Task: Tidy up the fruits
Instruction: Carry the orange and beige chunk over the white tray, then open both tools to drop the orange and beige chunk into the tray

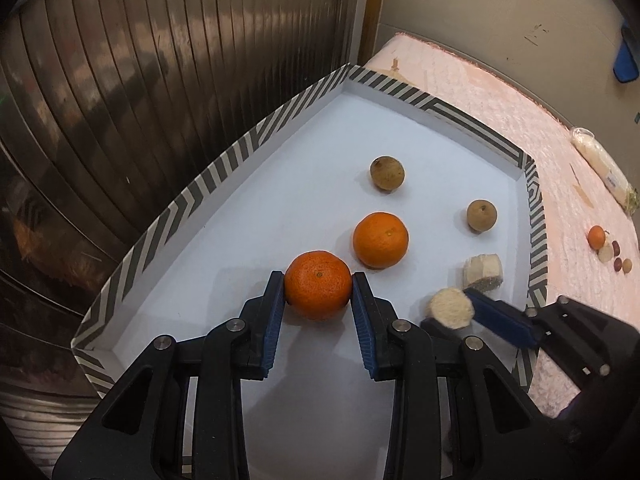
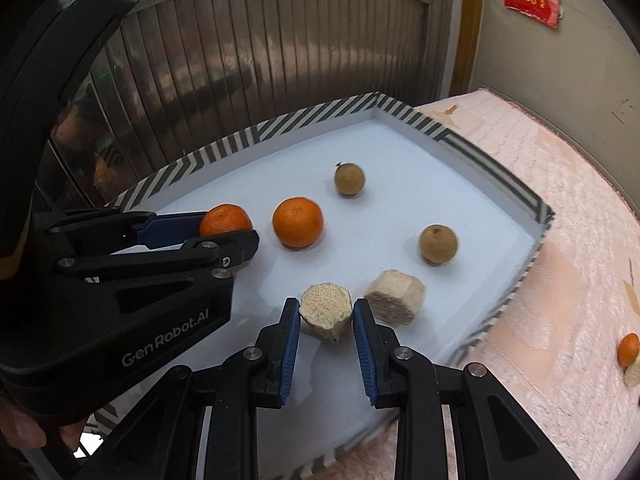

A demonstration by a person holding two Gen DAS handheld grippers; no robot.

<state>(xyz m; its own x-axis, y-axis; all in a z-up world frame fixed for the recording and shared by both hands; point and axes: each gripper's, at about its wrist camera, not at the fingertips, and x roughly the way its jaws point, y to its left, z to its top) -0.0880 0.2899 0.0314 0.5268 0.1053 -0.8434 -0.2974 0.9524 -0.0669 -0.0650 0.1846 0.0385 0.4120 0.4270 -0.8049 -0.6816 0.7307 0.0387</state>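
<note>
Two placements were in hand: left gripper (image 1: 319,286) clamped a mandarin (image 1: 318,283) and right gripper (image 2: 326,311) a pale sugarcane chunk (image 2: 325,315), both low inside the striped tray (image 1: 224,160), release likely next.

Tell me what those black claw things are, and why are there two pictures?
They are hand-held grippers: a person squeezes one in each hand, and each carries a camera looking along its fingers, giving two pictures. In the left camera's picture, the left hand-held gripper pinches an orange. In the right camera's picture, the right hand-held gripper pinches a pale cut chunk. Both are over a white tray with a striped rim, which holds another orange, two brown round fruits and a second pale chunk.
</note>
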